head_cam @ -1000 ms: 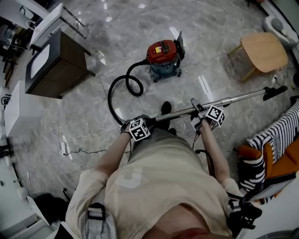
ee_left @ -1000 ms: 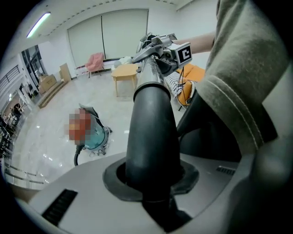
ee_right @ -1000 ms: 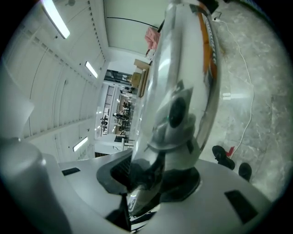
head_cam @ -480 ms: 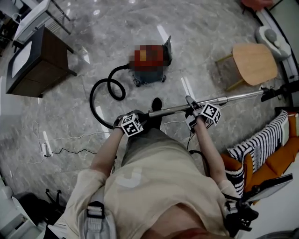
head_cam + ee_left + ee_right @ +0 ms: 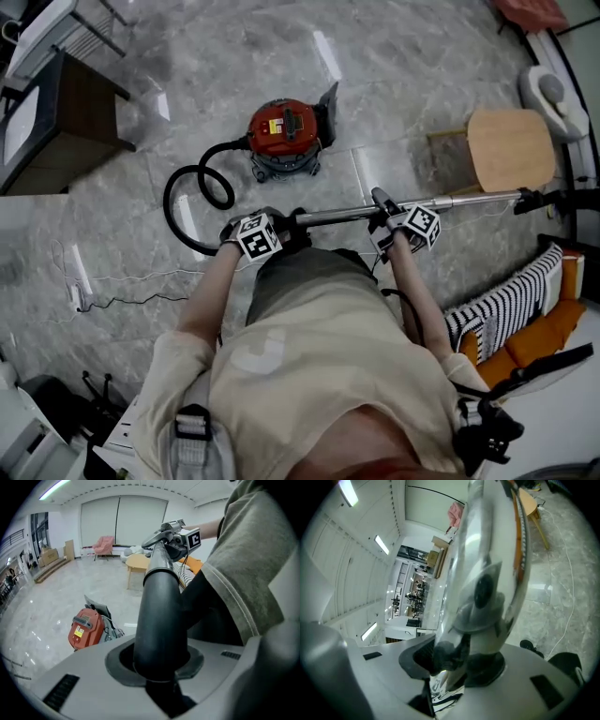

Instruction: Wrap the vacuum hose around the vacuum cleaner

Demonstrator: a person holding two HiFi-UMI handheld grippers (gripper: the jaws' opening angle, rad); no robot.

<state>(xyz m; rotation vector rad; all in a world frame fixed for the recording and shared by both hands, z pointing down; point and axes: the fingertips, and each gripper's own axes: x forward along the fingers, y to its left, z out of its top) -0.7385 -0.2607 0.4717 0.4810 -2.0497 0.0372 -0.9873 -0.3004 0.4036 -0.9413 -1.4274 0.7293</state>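
Observation:
The red vacuum cleaner (image 5: 284, 131) stands on the marble floor ahead of me, also in the left gripper view (image 5: 86, 627). Its black hose (image 5: 184, 199) curls in a loop on the floor to its left and runs up to my left gripper (image 5: 279, 223). That gripper is shut on the hose's black handle end (image 5: 159, 616). My right gripper (image 5: 382, 210) is shut on the metal wand (image 5: 487, 569), which reaches right to the floor nozzle (image 5: 548, 198). The wand (image 5: 459, 201) lies nearly level across my front.
A dark cabinet (image 5: 61, 117) stands at the back left. A round wooden stool (image 5: 511, 145) sits at the right, and an orange chair with a striped cushion (image 5: 506, 305) is near my right side. A power strip with its cable (image 5: 77, 294) lies on the floor at the left.
Both grippers have carried the wand and hose end sideways across the room, keeping their grips. The cabinet and stool have shifted in the head view, and the wand now lies more level.

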